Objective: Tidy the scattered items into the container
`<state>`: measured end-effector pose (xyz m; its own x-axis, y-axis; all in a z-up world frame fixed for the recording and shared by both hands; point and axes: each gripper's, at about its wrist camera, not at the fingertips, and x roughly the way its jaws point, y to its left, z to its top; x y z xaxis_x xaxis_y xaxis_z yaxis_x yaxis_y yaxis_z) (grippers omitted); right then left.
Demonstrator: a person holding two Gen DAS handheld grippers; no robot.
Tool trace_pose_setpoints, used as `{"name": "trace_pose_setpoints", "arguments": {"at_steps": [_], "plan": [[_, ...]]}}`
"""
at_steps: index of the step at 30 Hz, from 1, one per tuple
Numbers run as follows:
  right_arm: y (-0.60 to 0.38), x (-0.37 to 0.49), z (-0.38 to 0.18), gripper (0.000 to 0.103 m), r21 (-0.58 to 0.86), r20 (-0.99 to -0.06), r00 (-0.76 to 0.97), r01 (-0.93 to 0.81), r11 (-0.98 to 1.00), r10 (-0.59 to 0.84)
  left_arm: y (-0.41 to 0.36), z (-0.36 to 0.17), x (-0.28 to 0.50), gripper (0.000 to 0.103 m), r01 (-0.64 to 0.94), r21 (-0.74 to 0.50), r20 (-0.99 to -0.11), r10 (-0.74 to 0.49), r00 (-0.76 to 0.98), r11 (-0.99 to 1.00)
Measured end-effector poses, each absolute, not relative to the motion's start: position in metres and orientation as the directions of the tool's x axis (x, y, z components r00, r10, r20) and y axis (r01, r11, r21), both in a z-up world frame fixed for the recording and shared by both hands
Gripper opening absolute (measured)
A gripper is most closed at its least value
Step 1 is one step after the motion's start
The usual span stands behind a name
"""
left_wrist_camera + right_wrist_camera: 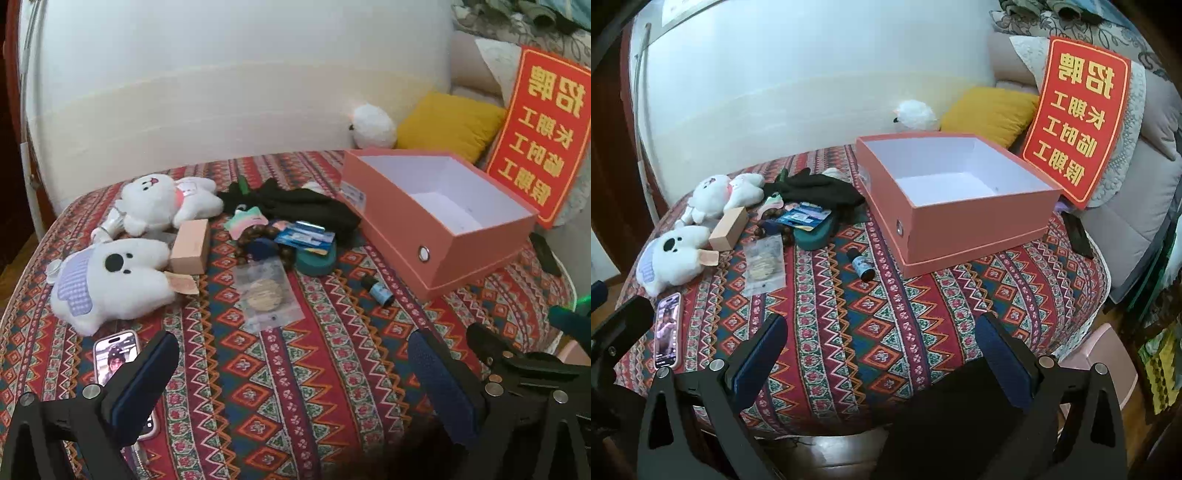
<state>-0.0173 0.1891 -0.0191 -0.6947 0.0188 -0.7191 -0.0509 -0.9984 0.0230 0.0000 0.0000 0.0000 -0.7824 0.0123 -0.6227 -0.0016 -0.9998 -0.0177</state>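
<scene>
- Surface: a table covered by a patterned red cloth (886, 317), set against a white wall.
- Far left, near edge: a phone (668, 330) lies face up, screen lit; in the left wrist view the left finger pad partly covers it.
- Left: a white plush with black eyes (110, 280) lies flat near the cloth's edge. A second white plush (166, 201) lies just behind it.
- Between the plush toys, touching the nearer one: a tan rectangular box (191, 245).
- Centre-left: a clear bag holding a round gold piece (266, 291) lies flat, apart from the pile behind it.
- Centre pile: a dark bead bracelet (258, 236), blue card packets (306, 234) and a teal oval case (317, 260) overlap one another; a black cloth (306, 206) is bunched behind them and reaches the container's left wall.
- Centre-right: a small dark bottle with a blue label (862, 266) lies on its side just before the container's near corner.
- Right: the container, an orange box (979, 229), stands open with white inner walls. Nothing is visible inside.
- Behind it: a white fluffy toy (916, 114), a yellow cushion (991, 112) and a red sign with yellow characters (1078, 122). A black flat object (1078, 234) lies at the box's right.
- Left gripper (291, 384): jaws spread wide, holding nothing, above bare cloth.
- Right gripper (882, 362): jaws likewise wide apart and empty, over the near edge.
- All scattered items lie outside the container.
</scene>
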Motion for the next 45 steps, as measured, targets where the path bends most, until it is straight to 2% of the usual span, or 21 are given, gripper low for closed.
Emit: {"name": "trace_pose_setpoints", "arguments": {"at_steps": [3, 7, 17, 45], "plan": [[0.187, -0.018, -0.018, 0.103, 0.017, -0.713, -0.7, -0.048, -0.999, 0.022, 0.002, 0.0, -0.001, 0.102, -0.002, -0.024, -0.63, 0.016, -0.776, -1.0], [0.184, -0.018, -0.018, 0.103, 0.008, -0.706, -0.708, -0.044, -0.999, 0.026, -0.016, 0.003, 0.002, 0.102, 0.009, -0.11, -0.622, 0.062, -0.78, -0.994], [0.185, -0.016, -0.017, 0.103, 0.018, -0.705, -0.709, -0.023, -1.0, 0.004, -0.005, 0.01, 0.002, 0.102, 0.023, -0.042, -0.61, 0.008, -0.792, -0.999], [0.183, -0.015, -0.012, 0.103, 0.017, -0.703, -0.711, -0.014, -1.0, -0.002, -0.006, 0.01, 0.006, 0.102, 0.013, -0.053, -0.6, 0.022, -0.8, -0.999]]}}
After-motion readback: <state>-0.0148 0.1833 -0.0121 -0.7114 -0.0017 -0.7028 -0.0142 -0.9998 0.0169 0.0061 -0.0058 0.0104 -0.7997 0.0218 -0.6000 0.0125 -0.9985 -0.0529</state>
